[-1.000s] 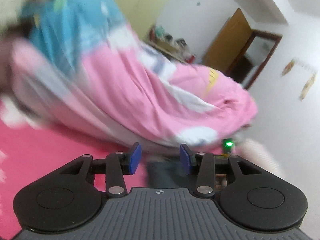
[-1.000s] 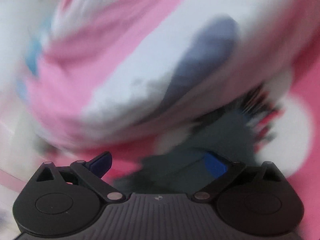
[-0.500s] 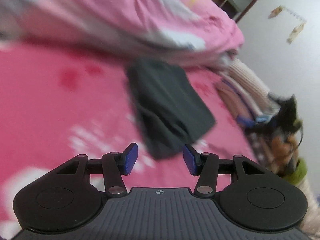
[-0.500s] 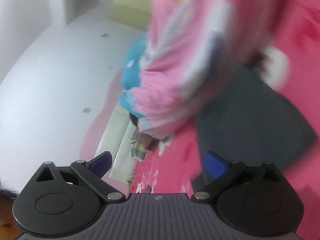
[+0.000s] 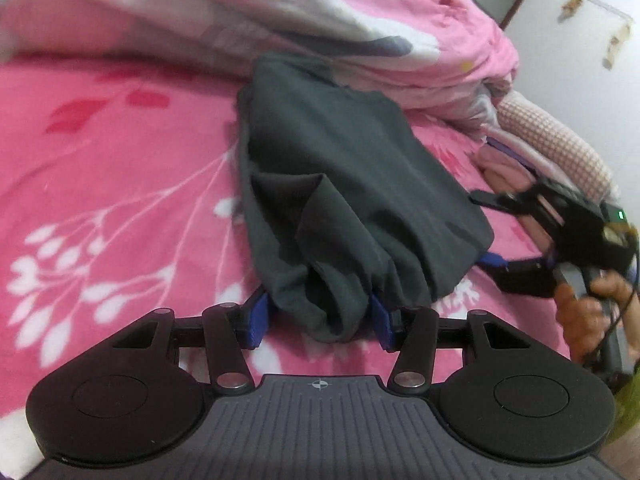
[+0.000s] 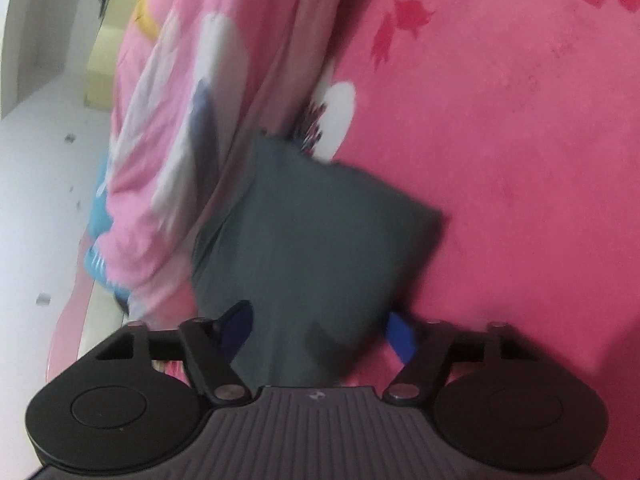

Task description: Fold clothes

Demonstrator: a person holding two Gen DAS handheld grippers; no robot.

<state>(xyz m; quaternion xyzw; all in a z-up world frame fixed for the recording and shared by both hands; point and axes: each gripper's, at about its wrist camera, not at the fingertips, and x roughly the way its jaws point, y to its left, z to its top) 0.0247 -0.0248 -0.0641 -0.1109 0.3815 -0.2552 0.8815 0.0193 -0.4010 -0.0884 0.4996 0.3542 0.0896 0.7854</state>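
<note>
A dark grey garment (image 5: pixel 344 184) lies loosely folded on the pink floral bed sheet (image 5: pixel 112 184). My left gripper (image 5: pixel 318 320) is open, its blue pads on either side of the garment's bunched near end. My right gripper (image 5: pixel 516 248), seen at the right of the left wrist view, is open at the garment's right corner. In the right wrist view the garment (image 6: pixel 312 248) fills the gap of the open right gripper (image 6: pixel 320 328), cloth lying between the pads.
A pink and white quilt (image 5: pixel 320 28) is heaped behind the garment. A stack of folded clothes (image 5: pixel 532 152) lies at the right by the wall. In the right wrist view the quilt (image 6: pixel 192 120) hangs beside the garment.
Both grippers have come down close to the grey garment; its near end now sits between the left pads and its corner between the right pads. Both stay open.
</note>
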